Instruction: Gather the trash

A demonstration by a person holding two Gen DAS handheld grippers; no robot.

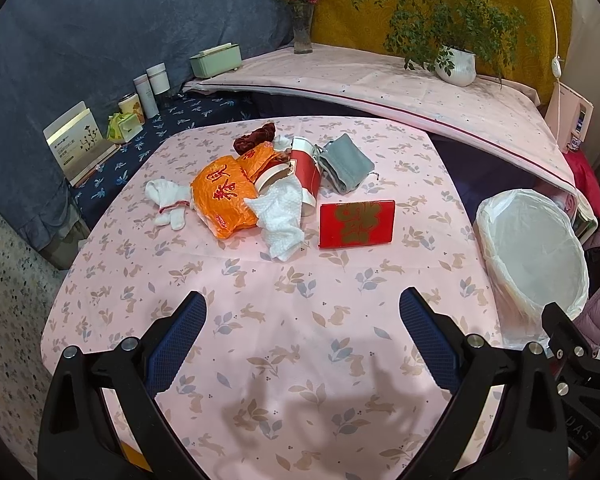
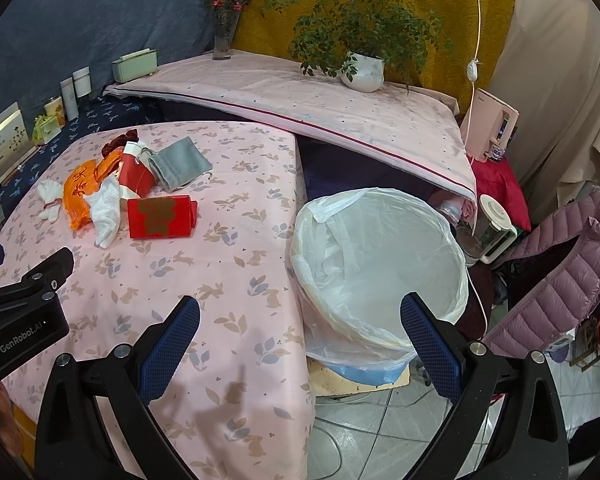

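Note:
A pile of trash lies at the far middle of the pink table (image 1: 284, 320): an orange plastic bag (image 1: 222, 196), a crumpled white tissue (image 1: 280, 216), a red-and-white paper cup (image 1: 300, 172) on its side, a red card box (image 1: 356, 224), a grey pouch (image 1: 346, 162), a white sock (image 1: 166, 200) and a dark red scrunchie (image 1: 254, 140). My left gripper (image 1: 302, 304) is open and empty over the near table. My right gripper (image 2: 300, 308) is open and empty, above the table's right edge beside the white-lined bin (image 2: 380, 256). The red box (image 2: 160, 216) and orange bag (image 2: 80, 192) also show in the right wrist view.
The bin (image 1: 532, 256) stands right of the table. A higher shelf behind holds a potted plant (image 1: 456, 64), a flower vase (image 1: 302, 32) and a green box (image 1: 216, 60). Jars and a booklet line the left ledge. A pink jacket (image 2: 560, 264) lies right of the bin.

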